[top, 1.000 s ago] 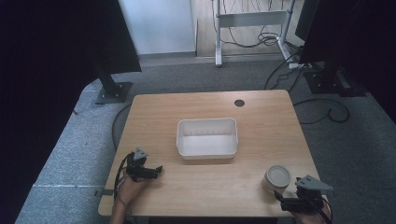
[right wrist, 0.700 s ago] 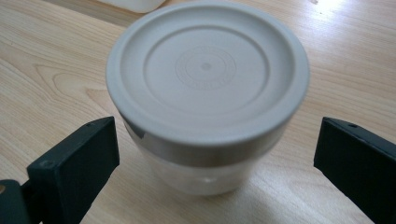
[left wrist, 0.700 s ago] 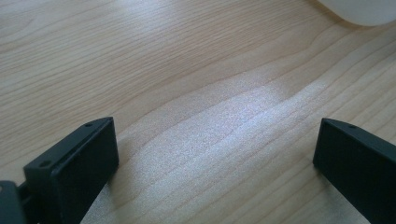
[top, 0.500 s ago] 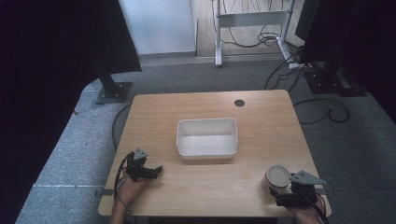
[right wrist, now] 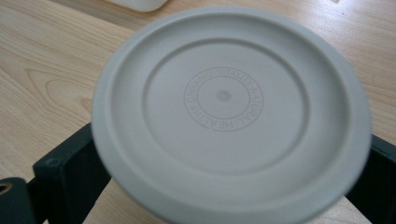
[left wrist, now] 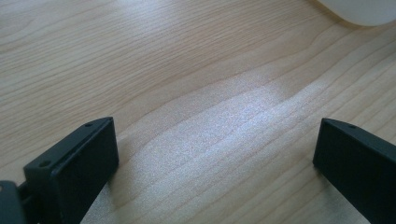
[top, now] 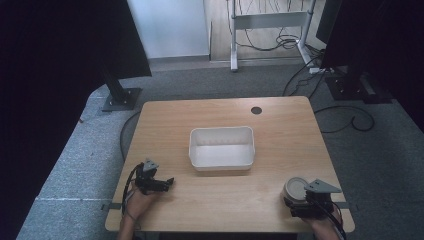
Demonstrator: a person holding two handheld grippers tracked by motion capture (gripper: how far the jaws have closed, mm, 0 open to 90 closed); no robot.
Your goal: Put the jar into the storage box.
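Right gripper (top: pixel 300 204) straddles the lidded jar (top: pixel 296 189), lower right of the high view.
Jaws flank its wide lid (right wrist: pixel 231 114); whether they grip, cannot tell. Risk: jar slips or tips. Left gripper (left wrist: pixel 215 154) open, empty.

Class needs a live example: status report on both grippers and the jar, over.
Left gripper open on bare table. Right gripper around lidded jar, grip unconfirmed. White tub mid-table, apart.
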